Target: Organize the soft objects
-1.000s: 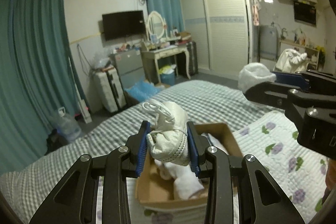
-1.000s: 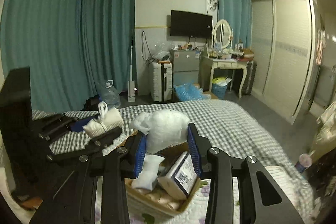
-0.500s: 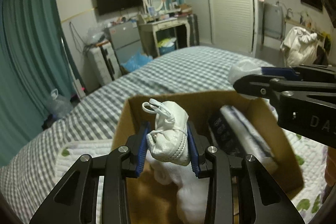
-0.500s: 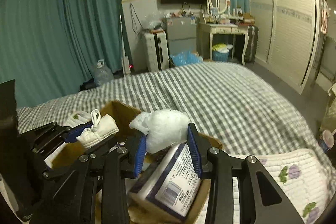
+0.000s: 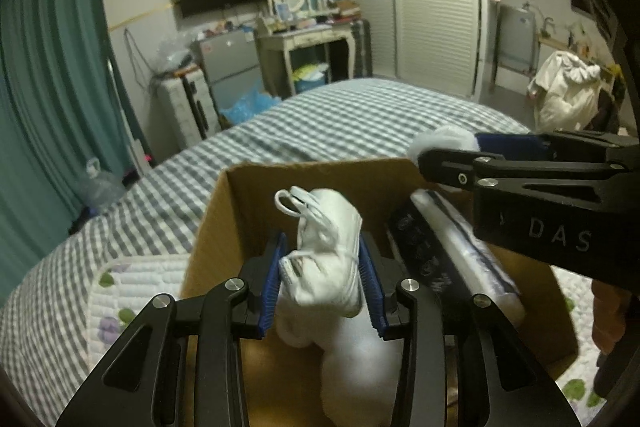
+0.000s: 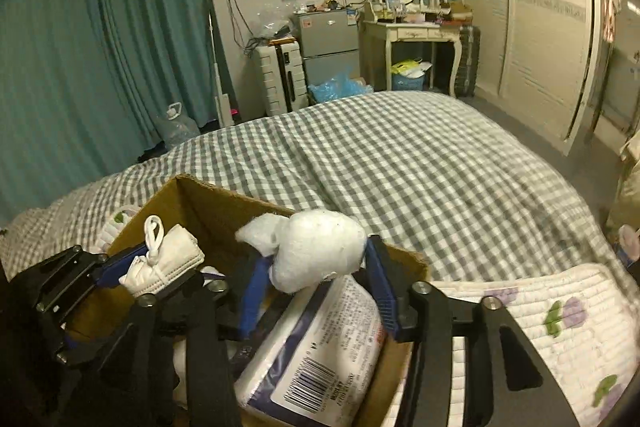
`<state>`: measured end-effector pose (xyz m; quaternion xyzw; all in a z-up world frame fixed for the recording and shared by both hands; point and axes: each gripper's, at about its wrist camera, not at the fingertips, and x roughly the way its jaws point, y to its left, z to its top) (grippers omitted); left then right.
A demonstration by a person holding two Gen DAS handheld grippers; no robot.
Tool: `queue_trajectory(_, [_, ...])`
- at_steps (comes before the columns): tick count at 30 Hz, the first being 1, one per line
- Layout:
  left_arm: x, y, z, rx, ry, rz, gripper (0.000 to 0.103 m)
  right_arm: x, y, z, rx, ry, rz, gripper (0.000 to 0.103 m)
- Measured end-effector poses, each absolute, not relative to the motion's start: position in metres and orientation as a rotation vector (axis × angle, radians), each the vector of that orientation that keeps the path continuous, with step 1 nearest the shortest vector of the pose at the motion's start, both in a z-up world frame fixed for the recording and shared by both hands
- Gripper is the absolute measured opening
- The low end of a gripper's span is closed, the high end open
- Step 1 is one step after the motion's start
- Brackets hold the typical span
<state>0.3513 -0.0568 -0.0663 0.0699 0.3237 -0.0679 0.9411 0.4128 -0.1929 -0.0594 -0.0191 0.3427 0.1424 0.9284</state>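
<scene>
Left wrist view: left gripper (image 5: 323,281) fingers clamping a folded white face mask (image 5: 326,259), light, squashy, best gripped mid-bundle; right gripper (image 6: 318,285) squeezing cotton wad (image 6: 316,251) above cardboard box (image 5: 320,175).

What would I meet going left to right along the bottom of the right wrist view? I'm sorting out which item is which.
Folded white mask → white cotton wad between the right hand-held gripper's fingers → floral quilted pad.
</scene>
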Motion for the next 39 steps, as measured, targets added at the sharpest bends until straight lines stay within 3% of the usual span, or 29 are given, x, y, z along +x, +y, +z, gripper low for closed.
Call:
queue_trajectory(1, [0.35,-0.058,-0.064,0.139,0.661,-0.138,0.058,0.412,-0.193,-0.056,-0.046,0.697,0.274,0.056])
queue_trajectory(4, [0.338,-0.06,-0.049,0.139,0.607,-0.093,0.086,0.406,-0.204,-0.043,0.0,0.689,0.264,0.064])
queue_trajectory(11, [0.296,-0.056,0.023,0.111,0.496,-0.062,0.086,0.362,-0.213,0.022,-0.017,0.611,0.229,0.073])
queue_trajectory(18, [0.201,-0.057,0.128,0.133,0.279,-0.035,0.086,0.272,-0.221,0.14,-0.038,0.432,0.204,0.075])
queue_trajectory(21, [0.154,-0.051,0.165,0.148,0.179,-0.025,0.095,0.22,-0.223,0.186,-0.048,0.344,0.211,0.085])
queue_trajectory(23, [0.118,-0.046,0.184,0.148,0.103,-0.024,0.095,0.182,-0.223,0.212,-0.056,0.281,0.208,0.098])
queue_trajectory(25, [0.09,-0.04,0.196,0.14,0.05,-0.008,0.096,0.147,-0.225,0.228,-0.057,0.209,0.199,0.103])
queue_trajectory(32, [0.027,-0.013,0.194,0.088,0.01,-0.026,0.096,0.058,-0.225,0.232,-0.062,0.082,0.192,0.103])
queue_trajectory(39, [0.007,0.003,0.151,0.076,0.016,0.009,0.096,0.011,-0.232,0.175,-0.001,0.065,0.227,0.103])
